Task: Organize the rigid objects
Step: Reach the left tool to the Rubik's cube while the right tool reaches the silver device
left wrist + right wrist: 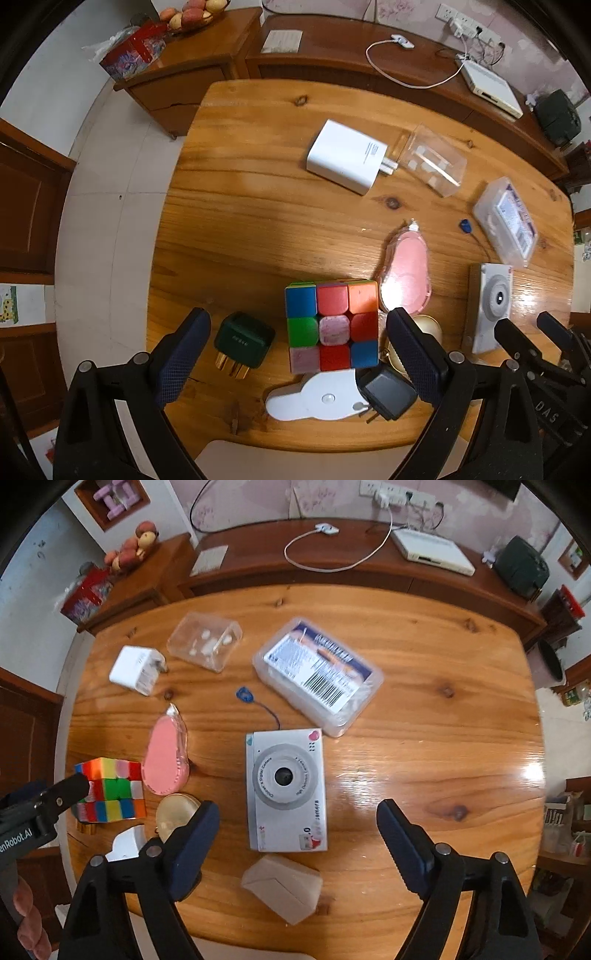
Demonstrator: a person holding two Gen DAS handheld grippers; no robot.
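Observation:
My left gripper (295,354) is open above the table's near edge, its fingers either side of a multicoloured cube (332,325) and a green plug (243,343). A white flat gadget (314,398) and a dark grey charger (388,395) lie just below the cube. My right gripper (295,830) is open and empty, with a white toy camera (286,786) between its fingers and a pale wedge-shaped block (284,890) nearer. A pink correction tape (166,753), a gold round case (173,812) and the cube (109,790) lie to its left.
A white charger (347,155), a clear small box (432,162) and a labelled plastic box (317,672) lie farther back on the wooden table (443,738). A blue tag on a cord (243,694) lies mid-table. A sideboard (332,572) with cables and a router stands behind.

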